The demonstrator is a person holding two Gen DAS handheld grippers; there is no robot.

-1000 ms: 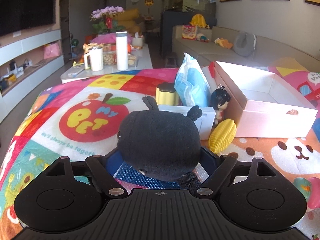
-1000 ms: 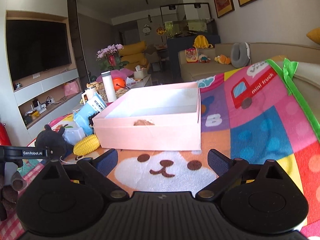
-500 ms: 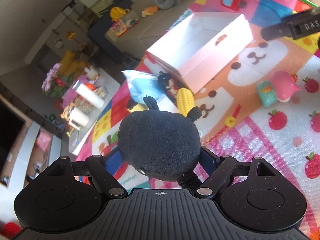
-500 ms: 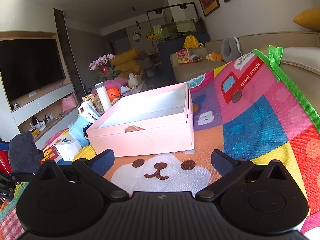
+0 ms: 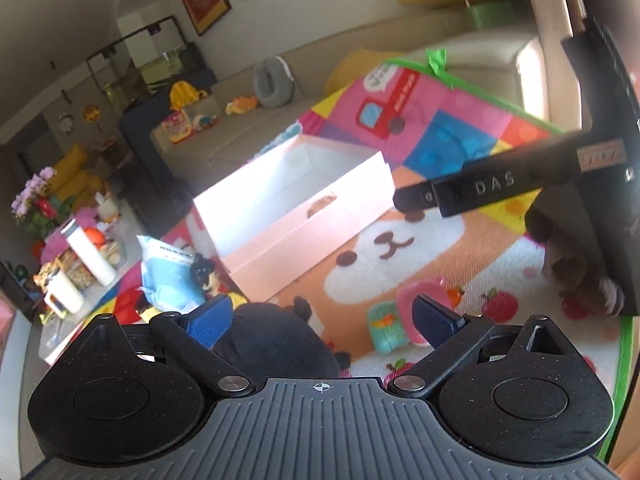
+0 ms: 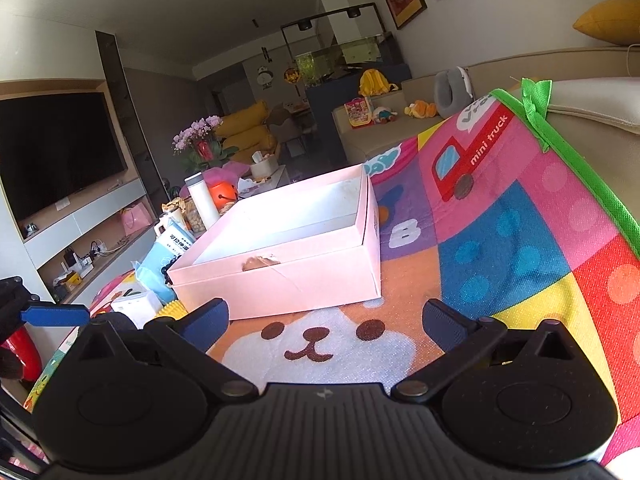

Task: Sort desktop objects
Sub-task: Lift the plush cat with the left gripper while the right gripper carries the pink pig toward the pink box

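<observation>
My left gripper (image 5: pixel 322 320) hangs over the colourful play mat, and its jaws are opening wide. A black plush toy (image 5: pixel 276 344) sits low between them, against the left blue pad and away from the right one. An open pink box (image 5: pixel 288 252) lies ahead on the mat with nothing inside. My right gripper (image 6: pixel 326 320) stands open with nothing between its fingers, just in front of the pink box (image 6: pixel 280 284). The right gripper's black body (image 5: pixel 492 188) crosses the left wrist view at the right. A blue left finger (image 6: pixel 54 316) shows at the right wrist view's left edge.
A pink and teal toy (image 5: pixel 400 320) lies on the mat near my left gripper. A blue tissue pack (image 5: pixel 168 276), a small dog figure (image 5: pixel 204 272), a white carton (image 6: pixel 134 306) and a yellow corn toy (image 6: pixel 172 310) crowd the box's left side. The mat's green edge (image 6: pixel 576 160) borders a sofa.
The left gripper swung right toward the pink box and rolled. Its jaws spread and the black plush slid down from between the pads. The right gripper stayed in place.
</observation>
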